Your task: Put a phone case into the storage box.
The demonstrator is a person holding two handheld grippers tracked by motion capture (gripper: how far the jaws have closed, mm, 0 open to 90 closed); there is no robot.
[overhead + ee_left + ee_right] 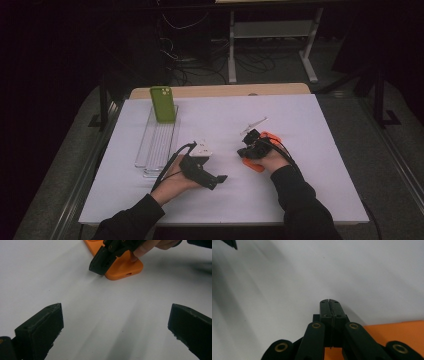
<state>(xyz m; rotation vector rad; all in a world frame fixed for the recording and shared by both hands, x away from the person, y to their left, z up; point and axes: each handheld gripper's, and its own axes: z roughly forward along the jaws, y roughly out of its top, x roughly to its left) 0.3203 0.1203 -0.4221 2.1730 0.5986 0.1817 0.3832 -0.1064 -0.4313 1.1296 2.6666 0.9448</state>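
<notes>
Right claw (329,302) is seen fully closed, nothing between its jaws, resting on the orange phone case (123,267) lying right of the worktop (310,150) centre. Left claw (115,322) is held wide, empty.

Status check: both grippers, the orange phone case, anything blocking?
Left gripper open, idle. Right gripper shut, empty, tips on orange phone case. White table around it bare.
</notes>
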